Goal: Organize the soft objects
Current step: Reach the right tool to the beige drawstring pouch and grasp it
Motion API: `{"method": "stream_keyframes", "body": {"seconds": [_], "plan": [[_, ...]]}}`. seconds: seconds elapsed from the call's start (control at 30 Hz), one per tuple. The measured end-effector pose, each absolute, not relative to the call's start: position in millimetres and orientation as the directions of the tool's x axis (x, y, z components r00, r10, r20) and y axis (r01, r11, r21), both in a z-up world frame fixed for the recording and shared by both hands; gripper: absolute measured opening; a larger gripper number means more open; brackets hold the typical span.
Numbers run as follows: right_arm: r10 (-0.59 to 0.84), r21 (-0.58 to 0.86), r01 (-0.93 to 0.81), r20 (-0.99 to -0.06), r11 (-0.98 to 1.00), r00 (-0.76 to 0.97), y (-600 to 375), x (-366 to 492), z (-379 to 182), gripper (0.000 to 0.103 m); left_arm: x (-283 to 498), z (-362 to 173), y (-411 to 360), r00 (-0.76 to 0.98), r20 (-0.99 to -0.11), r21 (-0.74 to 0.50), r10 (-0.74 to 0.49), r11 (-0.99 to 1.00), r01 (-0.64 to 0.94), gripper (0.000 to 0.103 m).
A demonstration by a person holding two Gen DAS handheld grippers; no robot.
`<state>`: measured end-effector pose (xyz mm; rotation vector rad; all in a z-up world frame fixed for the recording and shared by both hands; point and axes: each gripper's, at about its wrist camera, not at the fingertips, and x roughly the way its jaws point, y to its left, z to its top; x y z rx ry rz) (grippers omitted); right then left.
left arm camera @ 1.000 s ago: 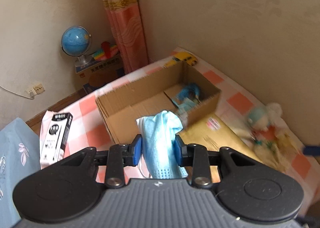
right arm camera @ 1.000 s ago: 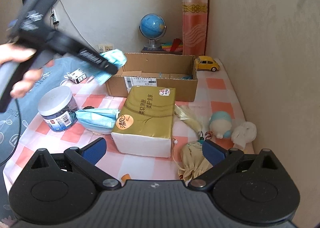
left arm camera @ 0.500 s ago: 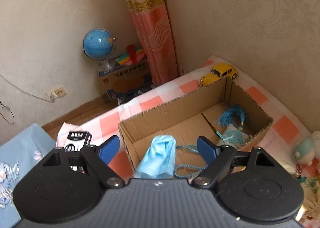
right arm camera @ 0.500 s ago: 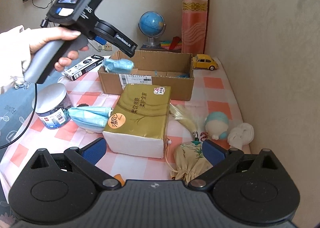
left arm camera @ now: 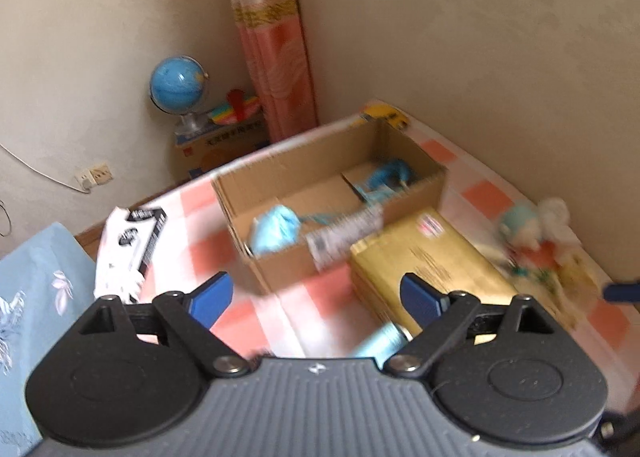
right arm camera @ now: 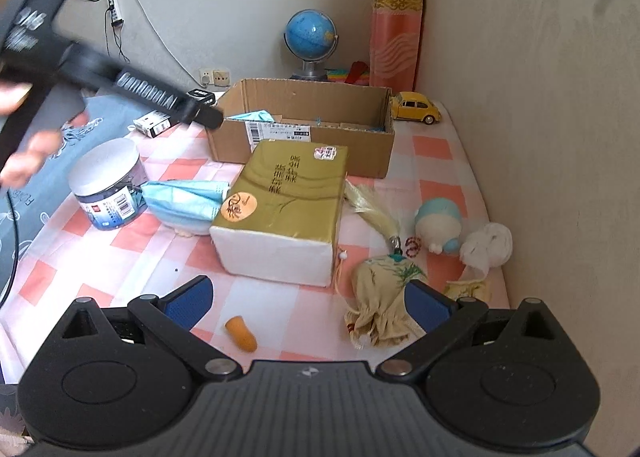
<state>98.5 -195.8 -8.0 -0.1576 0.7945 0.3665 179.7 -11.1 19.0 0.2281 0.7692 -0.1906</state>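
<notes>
A cardboard box (left arm camera: 280, 269) (right arm camera: 304, 145) stands at the back of the checked table. A blue face mask (left arm camera: 276, 229) (right arm camera: 254, 115) lies inside its left end, and a blue tassel (left arm camera: 388, 175) lies in its right end. My left gripper (left arm camera: 316, 297) is open and empty, above the table in front of the box. My right gripper (right arm camera: 306, 299) is open and empty, low near the table's front. Another blue mask (right arm camera: 184, 201) lies left of the gold tissue pack (right arm camera: 284, 213). A cloth pouch (right arm camera: 380, 297), a yellow tassel (right arm camera: 372, 213), a blue-and-white plush (right arm camera: 438, 223) and a white cloth ball (right arm camera: 486, 245) lie at the right.
A lidded jar (right arm camera: 108, 185), a small orange cone (right arm camera: 240, 333), a yellow toy car (right arm camera: 416, 107) and a black-and-white carton (left arm camera: 132, 245) are also on the table. A globe (right arm camera: 310, 37) stands behind it. Walls close in the back and right.
My left gripper carried the blue mask over the box, opened and let it drop inside. It has since pulled back, empty. The right gripper barely moved.
</notes>
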Motion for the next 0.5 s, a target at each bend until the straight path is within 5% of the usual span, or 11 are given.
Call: {"method": "stream_keyframes", "body": {"seconds": [0.5], "plan": [[0.245,-0.009,-0.369,-0.733,0.929,0.634,-214,81,-28,0.103,103,-4,-24,0.685,-0.711,0.047,-0.159,0.961,0.273,0.091]]}}
